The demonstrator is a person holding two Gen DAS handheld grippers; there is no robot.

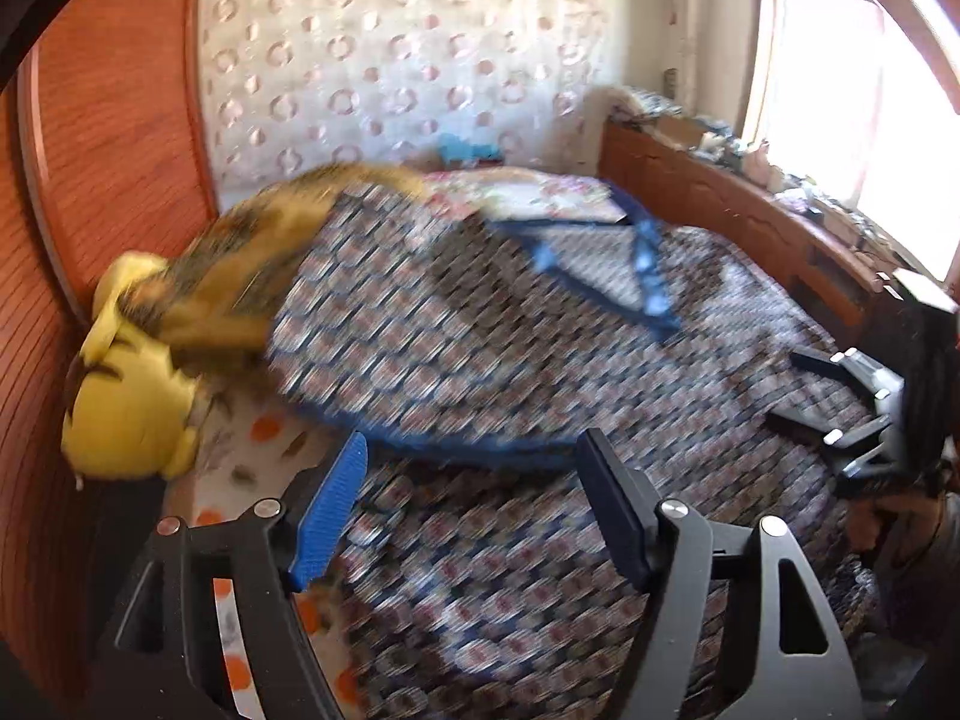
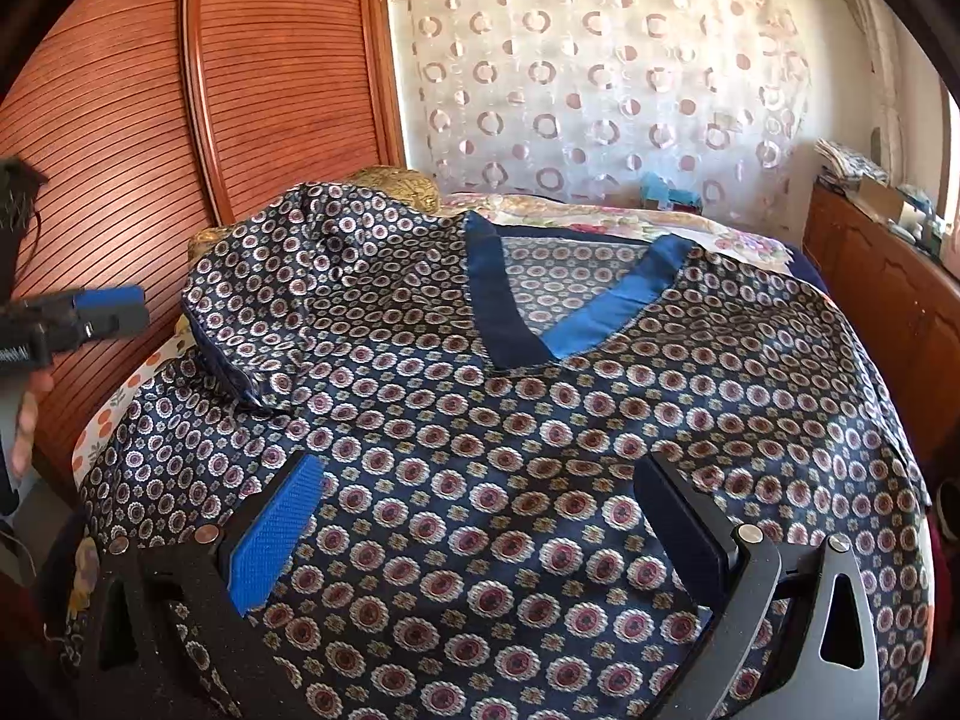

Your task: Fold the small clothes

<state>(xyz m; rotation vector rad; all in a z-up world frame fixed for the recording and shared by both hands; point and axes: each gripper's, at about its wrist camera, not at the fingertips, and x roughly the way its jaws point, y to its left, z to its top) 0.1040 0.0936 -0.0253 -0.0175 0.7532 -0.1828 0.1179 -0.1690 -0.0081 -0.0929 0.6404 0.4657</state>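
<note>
A navy patterned V-neck shirt [image 2: 540, 420] lies spread over a bed [image 2: 738, 237] with a floral cover, its sleeve [image 2: 300, 300] folded inward at ten o'clock. Both the left gripper [image 1: 474, 504] and right gripper [image 2: 480, 516] stand open over the cloth, holding nothing. Slatted wooden wardrobe doors [image 2: 180, 120] stand at nine o'clock, a circle-patterned curtain [image 2: 600, 90] at twelve, a cluttered wooden sideboard [image 2: 888, 276] at three.
</note>
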